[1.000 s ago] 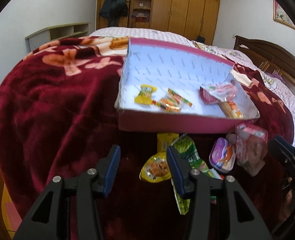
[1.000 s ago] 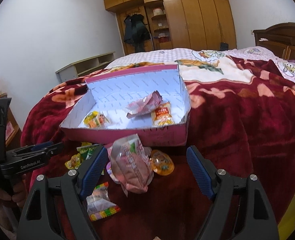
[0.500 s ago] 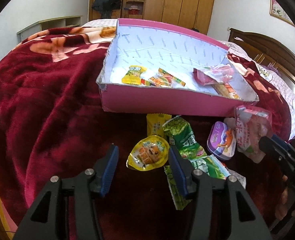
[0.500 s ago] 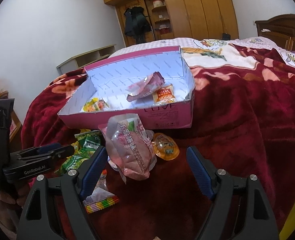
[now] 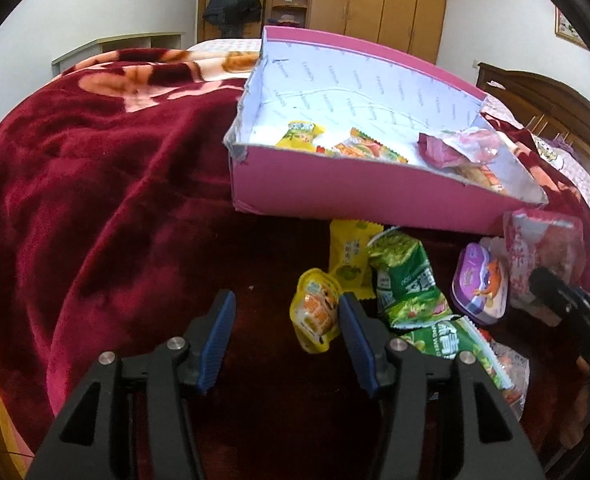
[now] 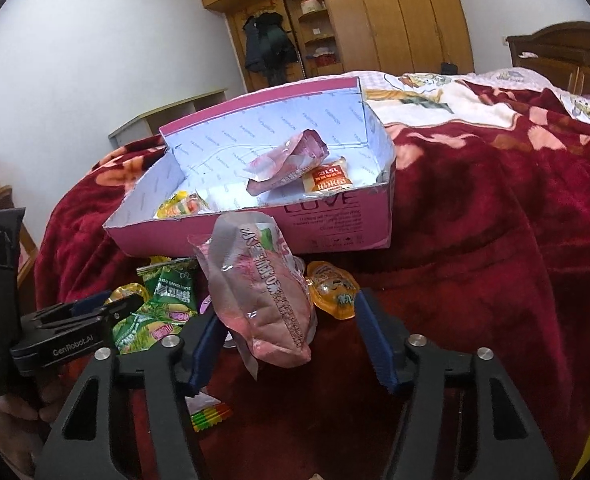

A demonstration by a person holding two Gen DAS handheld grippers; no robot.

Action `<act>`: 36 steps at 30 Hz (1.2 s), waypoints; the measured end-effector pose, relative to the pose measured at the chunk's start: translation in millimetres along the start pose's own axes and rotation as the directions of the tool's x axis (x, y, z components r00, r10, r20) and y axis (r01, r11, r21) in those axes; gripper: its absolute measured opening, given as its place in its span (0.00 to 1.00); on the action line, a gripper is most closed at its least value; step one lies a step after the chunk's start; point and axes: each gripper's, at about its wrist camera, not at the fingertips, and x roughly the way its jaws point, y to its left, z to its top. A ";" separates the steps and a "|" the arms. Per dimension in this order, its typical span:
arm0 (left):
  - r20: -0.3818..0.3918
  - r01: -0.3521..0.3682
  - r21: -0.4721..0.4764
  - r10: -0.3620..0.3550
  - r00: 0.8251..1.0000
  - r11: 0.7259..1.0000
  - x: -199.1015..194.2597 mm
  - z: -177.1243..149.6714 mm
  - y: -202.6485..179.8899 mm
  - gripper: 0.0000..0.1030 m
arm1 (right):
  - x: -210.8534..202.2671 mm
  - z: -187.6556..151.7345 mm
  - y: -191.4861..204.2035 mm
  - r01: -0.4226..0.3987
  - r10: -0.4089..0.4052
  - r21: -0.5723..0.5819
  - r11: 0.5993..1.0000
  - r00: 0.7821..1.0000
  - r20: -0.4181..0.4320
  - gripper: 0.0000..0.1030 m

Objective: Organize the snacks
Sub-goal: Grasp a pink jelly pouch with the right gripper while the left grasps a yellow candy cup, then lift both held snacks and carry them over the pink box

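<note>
**Both grippers low over loose snacks in front of the pink box**

A pink box with a white lining sits on a dark red blanket spread over a bed. Inside it lie four snacks – a yellow packet, an orange wrapper, a crumpled pink bag and an orange-and-white packet under that bag's edge.

Loose snacks crowd the blanket just before the box's near wall. The left gripper stands with its jaws moderately apart; a yellow jelly cup lies against the inner face of its right finger, and the other finger is clear of it, so nothing is pinched. Just beyond are a flat yellow packet and two green packets, one partly hidden behind the finger. A purple-lidded cup sits further right.

The right gripper has its jaws closing around a large pink-and-clear bag, which stands between the fingers – the left pad looks to be at the bag's side, the right pad still off it. An orange jelly cup lies just beside the right finger, touching the bag. A rainbow-striped wrapper lies nearer the camera, half hidden by the left finger.

A wooden wardrobe and a low white shelf stand behind
</note>
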 end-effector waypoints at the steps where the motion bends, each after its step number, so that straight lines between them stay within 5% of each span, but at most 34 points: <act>1: 0.006 -0.003 0.005 0.003 1.000 1.000 -0.4 -0.1 -1.1 0.55 | 1.6 -0.3 -0.7 0.000 0.000 0.006 1.000 1.000 -0.002 0.56; 11: 0.014 0.004 0.012 -0.004 1.000 1.000 2.1 0.5 -3.0 0.53 | 8.1 -2.0 -8.9 -0.014 0.015 0.048 0.999 1.000 -0.015 0.45; 14: 0.014 0.003 0.014 -0.003 1.000 1.000 1.9 0.2 -4.2 0.46 | 8.0 -2.2 -7.9 -0.015 0.016 0.042 0.999 1.000 -0.014 0.41; 18: 0.017 0.004 0.019 -0.004 1.000 1.000 0.6 -0.2 -5.0 0.24 | 6.6 -2.0 -7.3 -0.011 0.012 0.040 0.999 1.000 -0.011 0.36; 36: 0.057 0.072 -0.017 -0.071 0.996 0.997 -27.4 -1.0 2.5 0.23 | -24.8 -5.4 -0.1 -0.023 0.021 0.057 0.998 0.999 0.034 0.31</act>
